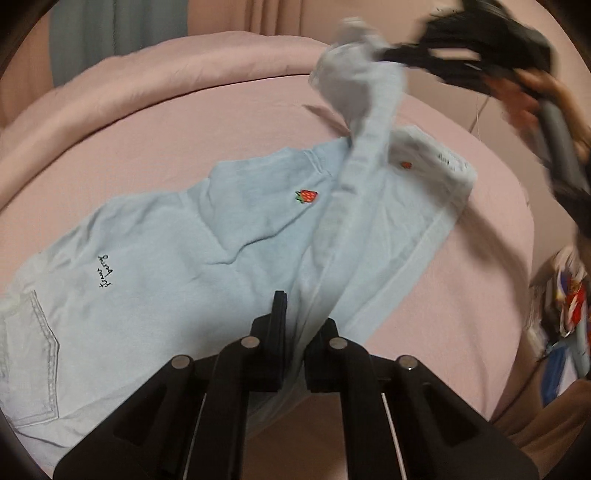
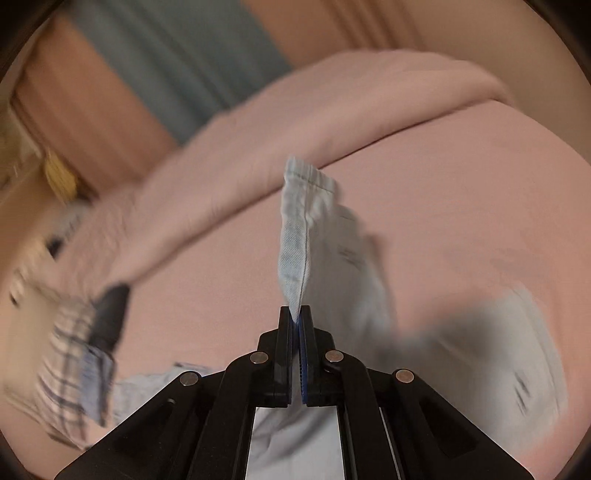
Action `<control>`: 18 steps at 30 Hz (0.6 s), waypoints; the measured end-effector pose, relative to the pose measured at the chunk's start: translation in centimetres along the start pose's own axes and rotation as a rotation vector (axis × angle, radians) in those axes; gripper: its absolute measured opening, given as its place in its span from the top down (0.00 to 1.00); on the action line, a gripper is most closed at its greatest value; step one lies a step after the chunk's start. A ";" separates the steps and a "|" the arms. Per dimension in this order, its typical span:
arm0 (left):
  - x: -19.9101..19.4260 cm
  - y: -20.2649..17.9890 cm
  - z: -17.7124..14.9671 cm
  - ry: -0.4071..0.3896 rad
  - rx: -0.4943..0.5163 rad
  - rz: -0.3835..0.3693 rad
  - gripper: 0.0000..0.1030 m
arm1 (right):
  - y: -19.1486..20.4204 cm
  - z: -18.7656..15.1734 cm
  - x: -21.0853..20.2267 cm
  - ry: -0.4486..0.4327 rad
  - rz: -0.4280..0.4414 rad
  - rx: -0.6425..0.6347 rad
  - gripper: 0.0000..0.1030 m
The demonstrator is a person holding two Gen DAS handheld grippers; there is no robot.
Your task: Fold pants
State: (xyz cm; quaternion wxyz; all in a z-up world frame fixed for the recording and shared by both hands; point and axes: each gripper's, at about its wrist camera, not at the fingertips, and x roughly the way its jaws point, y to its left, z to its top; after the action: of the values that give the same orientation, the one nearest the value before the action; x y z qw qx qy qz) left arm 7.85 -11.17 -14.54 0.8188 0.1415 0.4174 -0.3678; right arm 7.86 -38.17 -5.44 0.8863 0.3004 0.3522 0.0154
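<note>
Both grippers pinch one leg of the pants, lifted over the bed.

The pants (image 1: 166, 240) lie spread on the pink bed (image 1: 110, 129), back pocket at far left, a strawberry patch mid-cloth; they are light, soft denim that sags and creases, so they should go where they are led but will not keep a line unsupported. The left gripper (image 1: 295, 325) is closed on a fold of the raised leg near the crotch; the right gripper (image 1: 391, 55) is clamped on the hem (image 2: 306, 181), its jaws tight together in its own view. Seam and hem, being thicker, look the surest holds. Around: a rolled pink duvet (image 1: 184, 74) behind, curtains (image 1: 92, 33) beyond, colourful clutter (image 1: 569, 314) off the bed at right. Nothing lies in the fold's way; the duvet seems well clear.
</note>
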 end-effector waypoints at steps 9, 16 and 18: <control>2.2 -2.4 0.0 0.050 0.111 0.109 0.91 | -13.7 -8.6 0.1 -0.027 0.023 0.348 0.93; 2.0 -1.6 -0.4 0.063 0.104 0.128 0.91 | -13.2 -8.7 -1.1 -0.107 0.072 0.459 0.65; 1.6 -1.7 -0.7 0.063 0.107 0.133 0.91 | -13.2 -8.7 -1.0 -0.105 0.012 0.477 0.65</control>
State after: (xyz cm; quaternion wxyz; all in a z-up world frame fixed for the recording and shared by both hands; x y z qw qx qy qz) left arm 6.82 -12.76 -16.15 0.8192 0.2240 0.4122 -0.3298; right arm -0.80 -44.73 -16.96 0.8073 0.5034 0.2977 -0.0785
